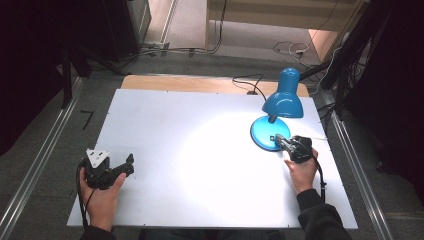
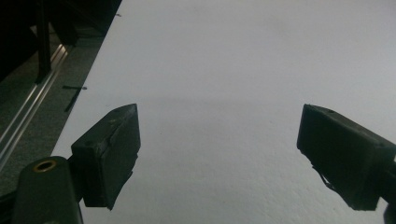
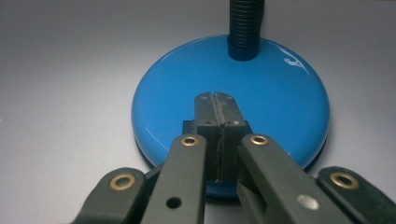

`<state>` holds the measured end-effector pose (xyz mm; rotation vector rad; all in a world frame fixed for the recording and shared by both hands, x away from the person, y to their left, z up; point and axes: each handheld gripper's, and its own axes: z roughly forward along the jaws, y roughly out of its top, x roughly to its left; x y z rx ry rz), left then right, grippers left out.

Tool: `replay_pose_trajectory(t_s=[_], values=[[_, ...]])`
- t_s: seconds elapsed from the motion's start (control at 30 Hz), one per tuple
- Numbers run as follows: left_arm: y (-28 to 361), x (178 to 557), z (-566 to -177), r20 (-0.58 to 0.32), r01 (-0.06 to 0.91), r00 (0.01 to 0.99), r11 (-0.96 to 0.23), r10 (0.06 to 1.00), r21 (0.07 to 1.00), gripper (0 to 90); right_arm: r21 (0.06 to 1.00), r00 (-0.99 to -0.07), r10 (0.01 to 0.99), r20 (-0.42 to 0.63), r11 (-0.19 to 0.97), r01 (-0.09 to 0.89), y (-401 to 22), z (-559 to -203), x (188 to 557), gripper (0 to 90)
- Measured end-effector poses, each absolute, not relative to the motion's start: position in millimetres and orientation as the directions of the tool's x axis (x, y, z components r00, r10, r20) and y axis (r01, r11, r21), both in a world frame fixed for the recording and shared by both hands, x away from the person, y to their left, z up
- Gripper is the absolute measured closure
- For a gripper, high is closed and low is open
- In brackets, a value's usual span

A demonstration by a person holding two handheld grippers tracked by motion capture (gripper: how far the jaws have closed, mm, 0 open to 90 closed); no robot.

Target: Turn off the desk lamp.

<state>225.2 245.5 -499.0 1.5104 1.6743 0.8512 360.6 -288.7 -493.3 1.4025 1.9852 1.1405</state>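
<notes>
In the high view a blue desk lamp (image 1: 278, 117) stands right of centre on the white surface (image 1: 190, 150), much bare room leftward; the left gripper (image 2: 217, 154) shows jaws wide apart, empty, lower left; the right gripper (image 3: 216, 105) presses closed jaws on the lamp base (image 3: 280, 107).

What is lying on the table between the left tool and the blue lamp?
Nothing: in the high view, bare white table separates the left tool from the lamp.

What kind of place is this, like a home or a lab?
Probably a lab or recording setup, not a home: a bare white table flanked by metal rails, loose cables on the floor behind, and a lit blue lamp as the lone prop.
</notes>
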Motion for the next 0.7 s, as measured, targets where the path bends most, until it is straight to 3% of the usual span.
replay_pose_trajectory(t_s=[0.7], values=[[246.2, 225.1, -499.1, -0.082, 0.527, -0.056, 0.099, 0.995, 0.844, 14.8, 0.824, -0.357, 0.931, 0.075, 0.144, 0.549, -281.3, -498.2, 369.6, 88.1]])
